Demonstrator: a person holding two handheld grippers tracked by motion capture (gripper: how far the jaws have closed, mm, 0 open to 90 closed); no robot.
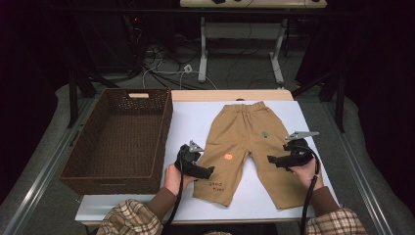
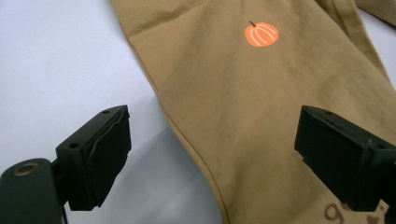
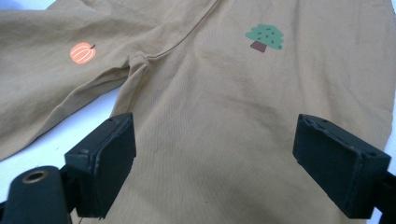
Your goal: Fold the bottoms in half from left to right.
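High view showed a pair of small tan cotton trousers (image 1: 244, 147) lying flat on the white table top (image 1: 191, 122), waistband at the far side and both legs pointing toward the person. A dark brown woven basket (image 1: 120, 139) stood just beside the trousers on the left, with nothing visible in it.

The left gripper (image 1: 208, 171) hovered at the outer edge of the left trouser leg, near the orange pumpkin print (image 2: 261, 34). Its jaws stood wide apart and held nothing; in the left gripper view the leg's edge ran between them, with no pad touching the cloth. The right gripper (image 1: 270, 159) hovered over the right leg, below the green tree print (image 3: 265, 37). Its jaws were likewise wide apart and empty.

The step in hand appeared to be the approach before a first grasp, probably for folding. The next move likely called for lowering each gripper until one pad slid under the fabric edge, then closing both evenly so the cloth lifted without bunching.
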